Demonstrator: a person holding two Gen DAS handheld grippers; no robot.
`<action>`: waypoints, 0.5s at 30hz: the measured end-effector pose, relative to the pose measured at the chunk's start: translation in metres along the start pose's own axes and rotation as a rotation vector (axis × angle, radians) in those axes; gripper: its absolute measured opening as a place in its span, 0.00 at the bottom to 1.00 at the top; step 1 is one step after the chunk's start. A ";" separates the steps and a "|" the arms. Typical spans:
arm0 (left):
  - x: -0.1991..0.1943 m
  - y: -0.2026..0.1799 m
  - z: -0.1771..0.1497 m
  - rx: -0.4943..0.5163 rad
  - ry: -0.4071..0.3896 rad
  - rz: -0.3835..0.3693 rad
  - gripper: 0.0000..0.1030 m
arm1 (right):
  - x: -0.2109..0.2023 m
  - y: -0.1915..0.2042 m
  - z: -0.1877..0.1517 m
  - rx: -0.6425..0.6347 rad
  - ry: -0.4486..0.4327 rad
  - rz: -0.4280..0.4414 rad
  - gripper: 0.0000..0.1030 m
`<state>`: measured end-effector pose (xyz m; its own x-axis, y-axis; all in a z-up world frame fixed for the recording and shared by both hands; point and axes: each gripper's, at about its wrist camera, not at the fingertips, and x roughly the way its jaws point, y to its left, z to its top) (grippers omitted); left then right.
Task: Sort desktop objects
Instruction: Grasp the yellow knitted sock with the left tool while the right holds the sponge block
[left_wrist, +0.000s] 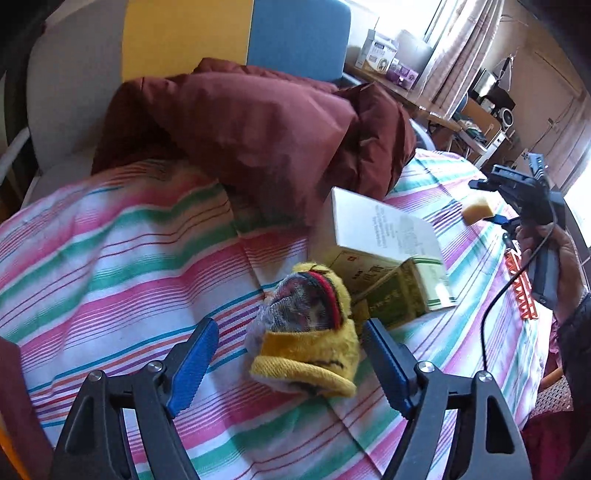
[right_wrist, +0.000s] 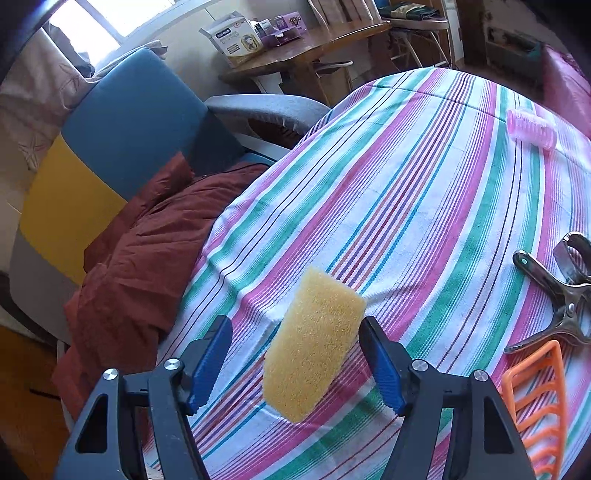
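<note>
Left wrist view: left gripper (left_wrist: 291, 326) points steeply down at the table, jaws wide apart, blue ribbed pads (left_wrist: 192, 365) touching nothing. A yellow plush fabric piece with a red-and-black band (left_wrist: 314, 354) lies on the pink, green and white striped tablecloth (left_wrist: 129, 266), between and just ahead of the pads, clear of both. A clear netted wrap (left_wrist: 295, 310) sits in its opening.

Just behind it is a white cardboard box (left_wrist: 373, 229), tilted and leaning on a green-and-gold carton (left_wrist: 402, 295). The white box carries lines of small grey print, and the green carton has gold characters and a red square mark. Both are too blurred to read.

A maroon padded jacket (left_wrist: 251, 133) is heaped at the table's far edge against a blue, yellow and grey armchair (left_wrist: 295, 33).

Right wrist view: right gripper (right_wrist: 295, 321) is open. A yellow rectangular sponge (right_wrist: 314, 343) sits tilted between the jaws. Its upper corner is at the right-side pad, and the left-side pad stands apart from it. It cannot be told whether the sponge rests on the cloth.

To the right lie an orange plastic slatted rack (right_wrist: 535, 398) and a shiny metal spring clamp (right_wrist: 569, 295), near each other. A pink ribbed plastic cylinder (right_wrist: 532, 129) lies well beyond them.

On the wooden side desk (right_wrist: 314, 48) stands a white carton with a blue label (right_wrist: 232, 37), its text unreadable.
</note>
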<state>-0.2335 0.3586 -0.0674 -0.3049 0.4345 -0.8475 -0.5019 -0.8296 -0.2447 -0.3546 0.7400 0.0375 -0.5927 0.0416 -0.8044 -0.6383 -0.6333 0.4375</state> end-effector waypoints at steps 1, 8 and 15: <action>0.004 0.000 0.001 -0.001 0.013 0.000 0.75 | 0.000 0.000 0.000 -0.002 -0.002 -0.002 0.70; 0.012 -0.011 -0.003 0.061 0.000 0.046 0.58 | 0.008 0.003 0.000 -0.034 0.028 -0.063 0.42; -0.003 -0.008 -0.013 0.042 -0.025 0.030 0.40 | 0.005 0.022 -0.005 -0.116 0.027 -0.069 0.40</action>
<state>-0.2177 0.3598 -0.0695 -0.3408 0.4184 -0.8419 -0.5252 -0.8275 -0.1987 -0.3693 0.7223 0.0417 -0.5354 0.0683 -0.8418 -0.6148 -0.7150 0.3329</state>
